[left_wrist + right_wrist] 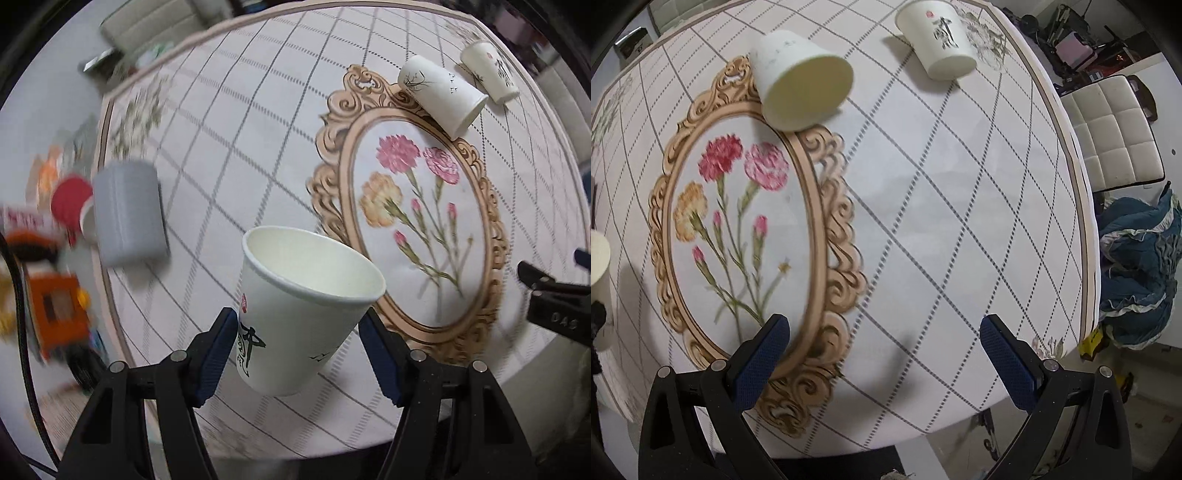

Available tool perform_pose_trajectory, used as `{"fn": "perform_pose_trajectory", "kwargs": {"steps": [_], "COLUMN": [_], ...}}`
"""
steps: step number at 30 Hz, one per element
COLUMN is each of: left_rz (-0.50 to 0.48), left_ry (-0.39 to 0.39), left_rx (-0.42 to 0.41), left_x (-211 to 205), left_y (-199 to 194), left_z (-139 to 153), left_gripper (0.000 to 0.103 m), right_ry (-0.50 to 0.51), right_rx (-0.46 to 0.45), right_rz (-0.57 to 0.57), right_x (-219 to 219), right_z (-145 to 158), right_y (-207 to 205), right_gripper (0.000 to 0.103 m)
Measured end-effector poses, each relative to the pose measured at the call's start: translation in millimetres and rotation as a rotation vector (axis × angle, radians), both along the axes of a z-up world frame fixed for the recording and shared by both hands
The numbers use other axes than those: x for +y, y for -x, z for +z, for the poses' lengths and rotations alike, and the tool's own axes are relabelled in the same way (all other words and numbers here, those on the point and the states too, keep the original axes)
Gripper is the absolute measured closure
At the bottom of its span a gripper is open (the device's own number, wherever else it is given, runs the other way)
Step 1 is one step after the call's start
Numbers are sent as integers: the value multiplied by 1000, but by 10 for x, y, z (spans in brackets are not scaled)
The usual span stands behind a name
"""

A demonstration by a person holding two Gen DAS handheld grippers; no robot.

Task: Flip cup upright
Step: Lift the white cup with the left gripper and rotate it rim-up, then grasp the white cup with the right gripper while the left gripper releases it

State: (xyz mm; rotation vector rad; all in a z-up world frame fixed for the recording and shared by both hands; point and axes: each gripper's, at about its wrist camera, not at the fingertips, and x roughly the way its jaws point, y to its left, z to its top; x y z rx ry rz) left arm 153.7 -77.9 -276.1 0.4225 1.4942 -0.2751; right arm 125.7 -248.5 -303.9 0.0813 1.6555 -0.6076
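My left gripper (pixel 297 332) is shut on a white paper cup (pixel 303 314) with black calligraphy, held above the table with its open mouth up and tilted. This cup shows at the left edge of the right wrist view (pixel 598 258). Two more white paper cups stand upside down at the far side: one on the floral frame's edge (pixel 441 96) (pixel 798 81), one with calligraphy beyond it (pixel 491 72) (pixel 938 40). My right gripper (pixel 884 350) is open and empty above the table; its tip shows in the left wrist view (pixel 550 299).
The round table (pixel 960 221) has a checked cloth with an oval flower frame (pixel 746 229). A grey cylinder (pixel 127 212) stands near the left edge, beside a red-lidded item (pixel 70 201). A white chair (pixel 1108 136) and blue fabric (pixel 1137 266) lie to the right.
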Motion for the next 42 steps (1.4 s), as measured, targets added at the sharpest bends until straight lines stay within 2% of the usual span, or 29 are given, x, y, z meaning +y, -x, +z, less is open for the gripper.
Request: {"fn": "perform_pose_trajectory", "kwargs": {"steps": [6,11,13,19,26,30,33,36,37,38,42], "left_rz": [203,405,458,491,444,400,355,342,345,354,376], "left_ry": [89,209,225,224,233,216,167,124,108,96,31], "left_rx": [105,240,256,270,280,204,68,-56,-98,-134,-201], "left_x": [11,110,158,116,114,135,253,468,612,745,1115], "left_y": [233,302,287,189,162,172,211,171,159,198,220], "left_z": [-109,-394,-499,-626,-618,-317,54,322,391,453,447], "left_gripper": [38,38,38,38,38,37,26,23,11,0,0], "right_ry": [-32,-44,-31,-19,-20,-20,-40,-77,-87,-103,-189], "right_rx": [9,32,52,73,89,83,56,9,-2,-17,-71], "right_rz": [13,30,40,41,27,17,17,24,28,33,47], "right_x": [-223,-340,-400,-584,-703,-665,-575,-473,-433,-370,-11], "right_z": [-85,-190,-261,-396,-474,-424,-257,-38,18,86,290], "right_y": [197,258,269,275,313,405,399,463,474,491,481], "right_gripper": [0,0,0,0,0,0,0,0,0,0,0]}}
